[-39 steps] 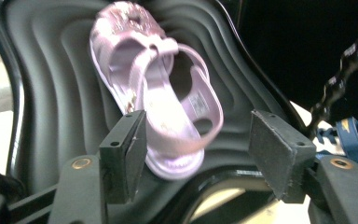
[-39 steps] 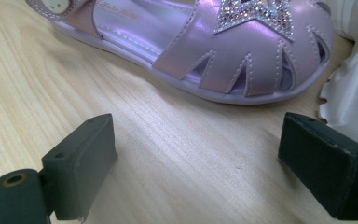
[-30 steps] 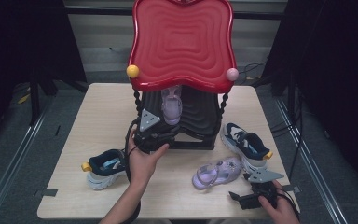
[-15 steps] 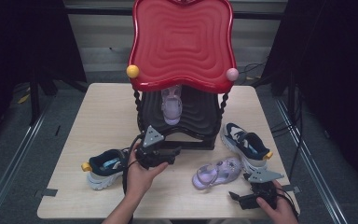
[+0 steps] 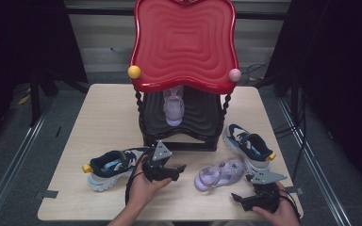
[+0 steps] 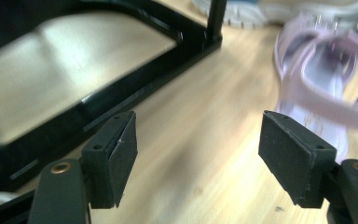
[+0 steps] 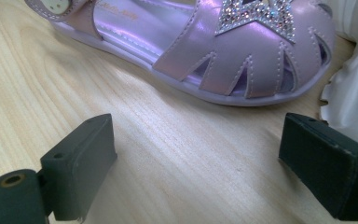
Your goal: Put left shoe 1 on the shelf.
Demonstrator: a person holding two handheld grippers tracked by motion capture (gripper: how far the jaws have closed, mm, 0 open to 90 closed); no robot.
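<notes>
Where dark curtains surround, pale wood table bears red-topped rack.

Four shoes in all around one red-topped black shoe rack. Two lilac sandals: one on the rack's lower shelf, one on the table in front of the rack, toward its right. Two navy-and-white sneakers: one front-left of the rack, one just right of it. Two handheld grippers, left and right, in front of the rack.
</notes>
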